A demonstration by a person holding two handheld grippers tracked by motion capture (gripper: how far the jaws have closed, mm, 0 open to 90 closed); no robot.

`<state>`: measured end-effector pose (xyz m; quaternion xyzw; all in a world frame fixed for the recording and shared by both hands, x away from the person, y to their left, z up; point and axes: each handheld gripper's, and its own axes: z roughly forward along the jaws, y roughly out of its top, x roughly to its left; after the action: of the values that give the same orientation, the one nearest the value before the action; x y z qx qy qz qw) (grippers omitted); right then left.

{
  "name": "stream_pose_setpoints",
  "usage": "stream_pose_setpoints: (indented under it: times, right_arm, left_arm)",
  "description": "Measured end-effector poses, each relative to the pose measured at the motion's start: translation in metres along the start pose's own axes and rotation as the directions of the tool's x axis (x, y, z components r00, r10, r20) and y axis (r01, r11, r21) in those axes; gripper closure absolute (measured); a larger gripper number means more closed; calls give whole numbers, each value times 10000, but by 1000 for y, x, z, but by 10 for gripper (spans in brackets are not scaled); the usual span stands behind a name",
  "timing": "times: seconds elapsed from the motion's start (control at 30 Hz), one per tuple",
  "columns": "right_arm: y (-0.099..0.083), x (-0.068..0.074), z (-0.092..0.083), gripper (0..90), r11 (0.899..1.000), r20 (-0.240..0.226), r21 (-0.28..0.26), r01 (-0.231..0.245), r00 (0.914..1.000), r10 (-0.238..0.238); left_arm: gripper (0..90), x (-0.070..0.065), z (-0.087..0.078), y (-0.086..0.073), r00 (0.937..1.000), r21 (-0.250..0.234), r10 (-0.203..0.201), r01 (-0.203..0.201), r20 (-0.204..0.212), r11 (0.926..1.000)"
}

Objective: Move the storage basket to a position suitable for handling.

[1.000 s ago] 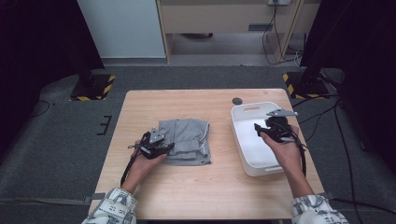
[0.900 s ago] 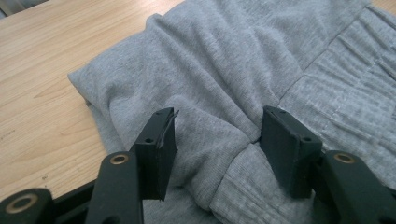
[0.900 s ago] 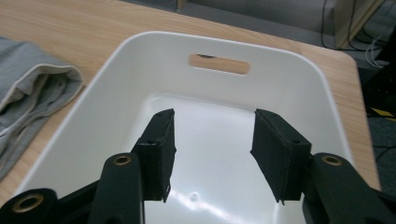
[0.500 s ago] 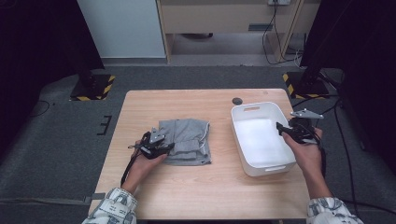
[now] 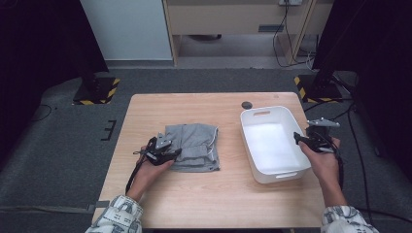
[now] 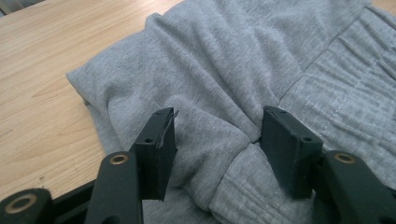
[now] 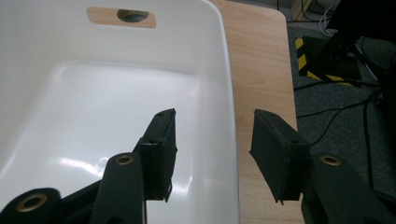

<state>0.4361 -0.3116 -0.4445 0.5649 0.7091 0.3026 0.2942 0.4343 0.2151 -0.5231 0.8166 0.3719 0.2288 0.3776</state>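
Garment: folded grey sweatpants (image 5: 194,152) lie mid-table, left of white bin (image 5: 297,171).
Left gripper (image 6: 217,140): half-open, jaws straddling a fold, not clamped.
Right gripper (image 5: 302,140): half-open, empty, now shifted outward to bin's right rim; likely steadying it.

A lab-style recording room, not a home.

A bare wooden desk (image 5: 194,104) stands alone on grey carpet (image 5: 58,145), flanked by black stands on yellow-and-black striped bases (image 5: 97,92), with loose cables (image 5: 286,46) trailing along the floor by a plain cabinet (image 5: 233,19) and dark curtains (image 5: 34,58) at both sides.
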Motion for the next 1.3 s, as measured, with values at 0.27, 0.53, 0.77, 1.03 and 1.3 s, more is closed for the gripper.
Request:
stream_pose_setpoints:
  times: [0.27, 0.53, 0.77, 1.03, 1.3]
  right_arm:
    - [-7, 3, 3, 524, 9978, -218, 621, -230, 9995, 244]
    - [-9, 2, -1, 537, 9981, -236, 584, -180, 9995, 194]
    - [-8, -4, -1, 584, 9976, -190, 628, -303, 9993, 316]
    - [-13, -2, 0, 626, 9958, -372, 745, -536, 9977, 565]
    - [-15, 10, -4, 571, 9930, -527, 741, -925, 9939, 965]
  left_arm:
    - [444, 0, 0, 0, 10000, -1, 17, -17, -18, 10000]
    - [444, 0, 0, 0, 10000, 13, 30, -30, -27, 10000]
    - [444, -1, 0, 0, 10000, 10, 80, -80, -51, 10000]
    - [442, -1, 0, 0, 9999, 7, 87, -87, -65, 10000]
    - [439, -1, 1, 0, 9999, 6, 114, -114, -88, 9999]
